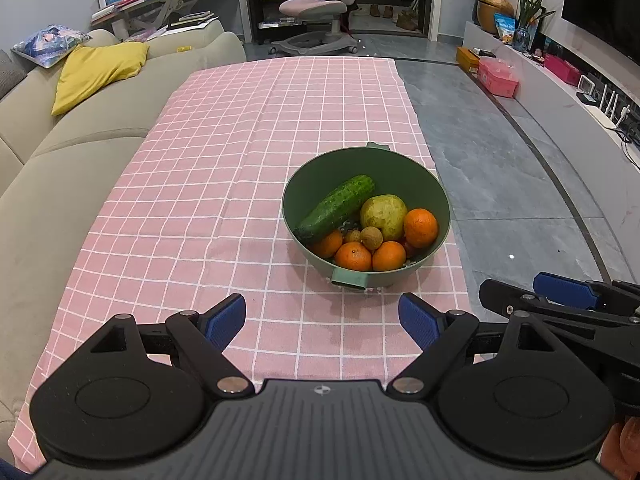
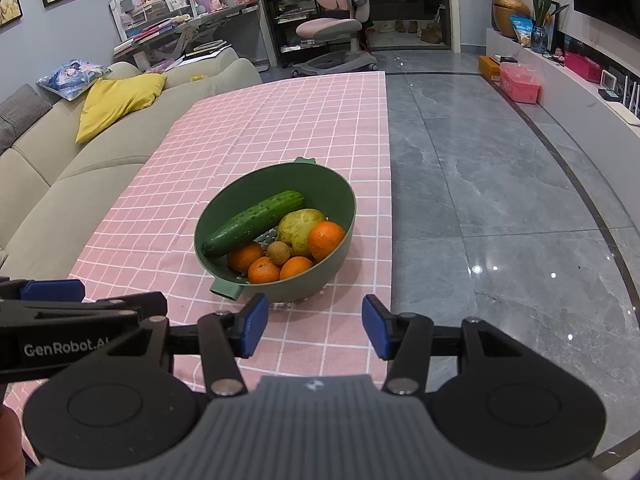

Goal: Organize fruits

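Only left wrist: red fruit (image 1: pixel 408 246) | bowl (image 1: pixel 416 178)

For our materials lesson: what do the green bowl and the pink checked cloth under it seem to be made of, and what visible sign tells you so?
Green bowl: probably plastic, matte; uniform colour, moulded handle, drain holes in the base.
Pink checked cloth: woven fabric, matte; soft fold creases and a draped edge.
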{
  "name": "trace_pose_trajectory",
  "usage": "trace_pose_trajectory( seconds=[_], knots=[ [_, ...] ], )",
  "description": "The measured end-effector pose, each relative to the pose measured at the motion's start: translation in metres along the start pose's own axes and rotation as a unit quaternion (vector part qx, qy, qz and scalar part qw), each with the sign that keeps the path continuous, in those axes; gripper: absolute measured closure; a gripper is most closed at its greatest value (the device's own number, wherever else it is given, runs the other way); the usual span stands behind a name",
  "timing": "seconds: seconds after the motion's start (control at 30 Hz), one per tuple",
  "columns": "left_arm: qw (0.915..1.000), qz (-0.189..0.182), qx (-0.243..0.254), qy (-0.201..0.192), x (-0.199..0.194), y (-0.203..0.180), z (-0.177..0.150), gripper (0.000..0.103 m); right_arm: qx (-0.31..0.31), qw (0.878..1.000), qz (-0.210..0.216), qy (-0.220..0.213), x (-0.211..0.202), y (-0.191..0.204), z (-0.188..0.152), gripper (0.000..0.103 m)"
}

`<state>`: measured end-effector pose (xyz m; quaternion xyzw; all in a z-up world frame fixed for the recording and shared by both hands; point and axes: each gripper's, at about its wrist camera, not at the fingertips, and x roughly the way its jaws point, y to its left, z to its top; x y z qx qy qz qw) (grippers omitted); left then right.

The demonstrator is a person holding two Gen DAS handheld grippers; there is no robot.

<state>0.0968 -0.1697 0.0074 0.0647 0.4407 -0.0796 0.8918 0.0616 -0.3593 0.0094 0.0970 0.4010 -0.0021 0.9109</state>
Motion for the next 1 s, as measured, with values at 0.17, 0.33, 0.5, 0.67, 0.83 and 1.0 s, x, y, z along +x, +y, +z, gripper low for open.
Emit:
trace_pose_trajectory(
  seconds=[0.17, 0.33, 0.5, 0.67, 0.83, 1.0],
  knots=[
    [1.0000, 0.000, 0.002, -0.001, -0.0005, 0.0001, -0.0002, 0.002, -0.001, 1.000, -0.001, 0.000, -0.0004, 0.0002, 0.0001, 0.053],
    [1.0000, 0.000, 0.003, -0.002, -0.0012, -0.0001, 0.0008, 0.002, 0.000, 1.000, -0.001, -0.002, -0.0006, -0.0019, -0.0004, 0.053],
    [1.0000, 0.000, 0.002, -0.004, -0.0017, -0.0001, 0.0009, 0.002, 0.000, 1.000, 0.000, -0.002, -0.0006, -0.0019, -0.0005, 0.053],
    [1.0000, -0.001, 0.003, -0.004, -0.0018, -0.0012, 0.0011, 0.002, 0.000, 1.000, -0.001, -0.003, -0.0010, -0.0019, -0.0006, 0.053],
    [1.0000, -0.004, 0.002, -0.006, -0.0020, -0.0005, 0.0008, 0.002, 0.001, 1.000, -0.001, -0.002, -0.0016, -0.0009, -0.0004, 0.053],
    [0.9998, -0.013, 0.002, -0.015, -0.0037, -0.0011, -0.0001, 0.002, 0.003, 1.000, -0.004, -0.004, -0.0024, -0.0015, 0.0002, 0.053]
  ],
)
